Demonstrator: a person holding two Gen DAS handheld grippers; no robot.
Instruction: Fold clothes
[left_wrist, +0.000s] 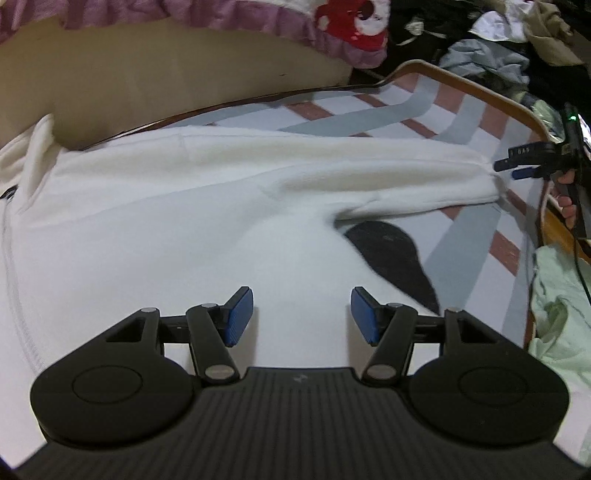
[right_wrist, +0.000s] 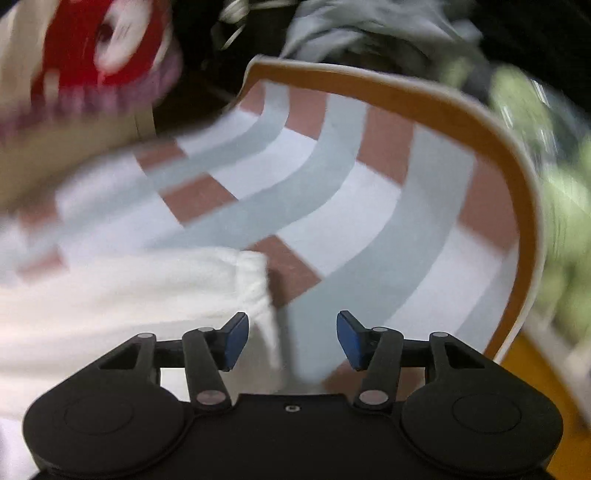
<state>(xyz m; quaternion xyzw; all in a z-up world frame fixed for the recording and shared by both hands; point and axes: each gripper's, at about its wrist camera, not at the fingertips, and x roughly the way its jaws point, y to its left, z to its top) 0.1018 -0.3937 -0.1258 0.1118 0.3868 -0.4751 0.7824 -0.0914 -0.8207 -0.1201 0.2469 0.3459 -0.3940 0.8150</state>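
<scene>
Your left gripper (left_wrist: 303, 317) hovers released above the white sweater (left_wrist: 147, 229); beyond its jaws the sleeve (left_wrist: 332, 173) runs long-axis rightward; cuff (right_wrist: 255, 280) lies just ahead of your right gripper (right_wrist: 291, 341), likewise released.

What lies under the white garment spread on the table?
The white garment lies on a striped tablecloth, showing past the sleeve. A dark patch shows at the hem. Whatever is beneath the garment's body is hidden.
</scene>
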